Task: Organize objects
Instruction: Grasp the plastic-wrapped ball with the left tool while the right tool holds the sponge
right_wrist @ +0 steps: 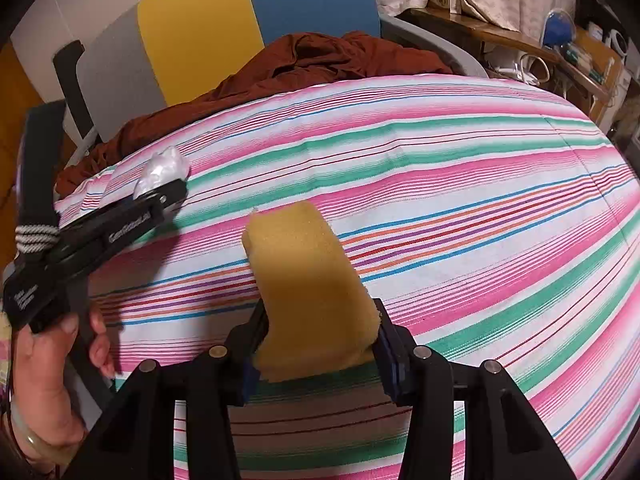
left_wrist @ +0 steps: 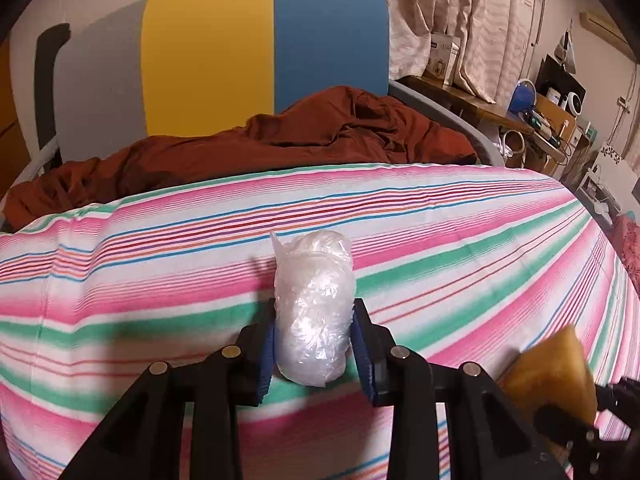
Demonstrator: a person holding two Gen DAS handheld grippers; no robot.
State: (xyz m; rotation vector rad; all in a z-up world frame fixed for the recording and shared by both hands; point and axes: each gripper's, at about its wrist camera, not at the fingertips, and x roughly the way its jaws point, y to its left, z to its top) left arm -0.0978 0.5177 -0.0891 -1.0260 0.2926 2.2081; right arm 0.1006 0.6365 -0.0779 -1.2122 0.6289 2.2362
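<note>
my left claw (left_wrist: 314, 344) is clenched on the crumpled clear plastic bundle (left_wrist: 312, 312), long axis running straight ahead toward the striped bed's (left_wrist: 460, 240) far edge; my right claw (right_wrist: 318, 344) grips the yellow sponge block (right_wrist: 304, 288), alongside, nearer the right edge.

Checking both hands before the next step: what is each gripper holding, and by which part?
Left gripper clamps the crumpled plastic bag by its near end. Right gripper clamps the yellow sponge by its near end.
</note>
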